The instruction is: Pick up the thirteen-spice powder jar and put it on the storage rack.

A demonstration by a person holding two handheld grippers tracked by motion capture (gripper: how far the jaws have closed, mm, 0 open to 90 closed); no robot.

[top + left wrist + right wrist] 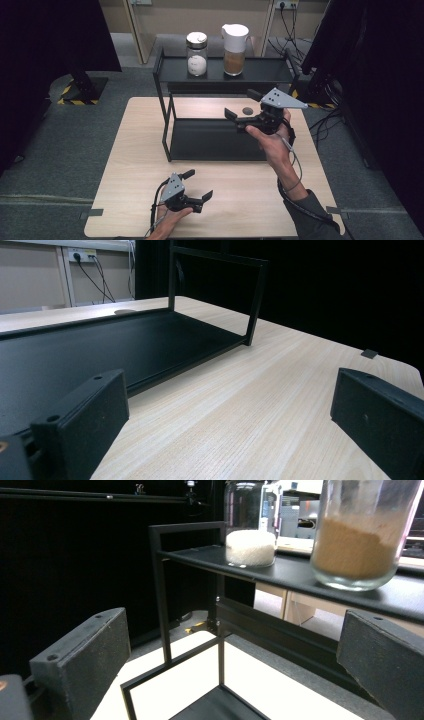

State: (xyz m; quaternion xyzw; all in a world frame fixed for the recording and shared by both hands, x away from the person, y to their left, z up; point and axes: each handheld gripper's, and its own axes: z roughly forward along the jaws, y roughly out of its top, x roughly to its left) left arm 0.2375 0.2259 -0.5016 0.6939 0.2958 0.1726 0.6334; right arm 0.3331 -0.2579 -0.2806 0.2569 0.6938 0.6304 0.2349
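While the right claw [242, 110] is lifted off the pale wooden desk [130, 165] at centre right of the high view, its jaws stand wide apart with nothing between them, and they face the black metal two-tier rack [165, 125] as if lining up on what stands on the upper shelf. Two containers sit there, side by side but apart, near the top middle of the frame: a clear glass jar with a silver lid, part filled with white grains [196, 54], and to its right a clear jar with a white pouring lid, part filled with brown powder [234, 49]. From the right gripper view, the brown-powder jar [357, 545] looms large at upper right, close above the right-hand jaw, while the white-grain jar [250, 535] stands further along the shelf. My guess is that the brown one is the target, since the claw is raised to about shelf height and aimed that way.

Down at the lower middle of the high view, the left claw [200, 185] lies low near the desk's front edge, released too, its jaws spread and empty. Its own view looks flat across the wood grain toward the rack's lower shelf [100, 350], which is bare. It seems parked there to leave room for the other hand.

A small dark round spot [247, 110] lies on the desk behind the rack; I cannot tell what it is.
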